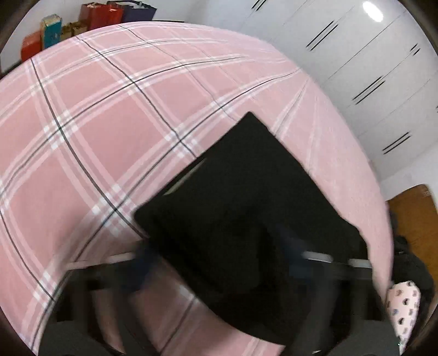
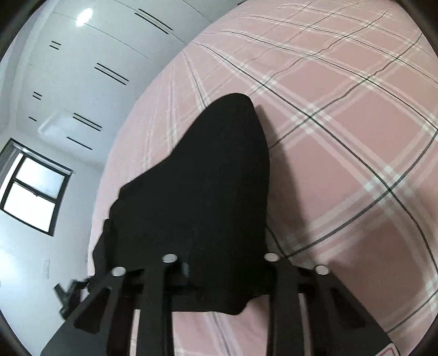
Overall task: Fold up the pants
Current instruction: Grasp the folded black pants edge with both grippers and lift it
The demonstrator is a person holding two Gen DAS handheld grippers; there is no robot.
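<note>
The black pants (image 1: 246,197) lie folded on the pink plaid bed sheet (image 1: 109,123); in the left wrist view the picture is blurred. My left gripper (image 1: 219,263) is over the near edge of the pants, its fingers wide apart, and the cloth lies between them. In the right wrist view the pants (image 2: 205,178) rise in a draped peak from my right gripper (image 2: 219,260). The right fingers (image 2: 279,273) stand wide apart with the near edge of the pants hanging between them. I cannot tell whether either gripper pinches cloth.
White wardrobe doors (image 1: 369,68) stand along the bed's far side. Boxes and bags (image 1: 82,22) sit beyond the bed's far end. A patterned cloth (image 1: 402,306) and wooden floor (image 1: 416,213) lie at the right. A window (image 2: 32,186) is on the wall.
</note>
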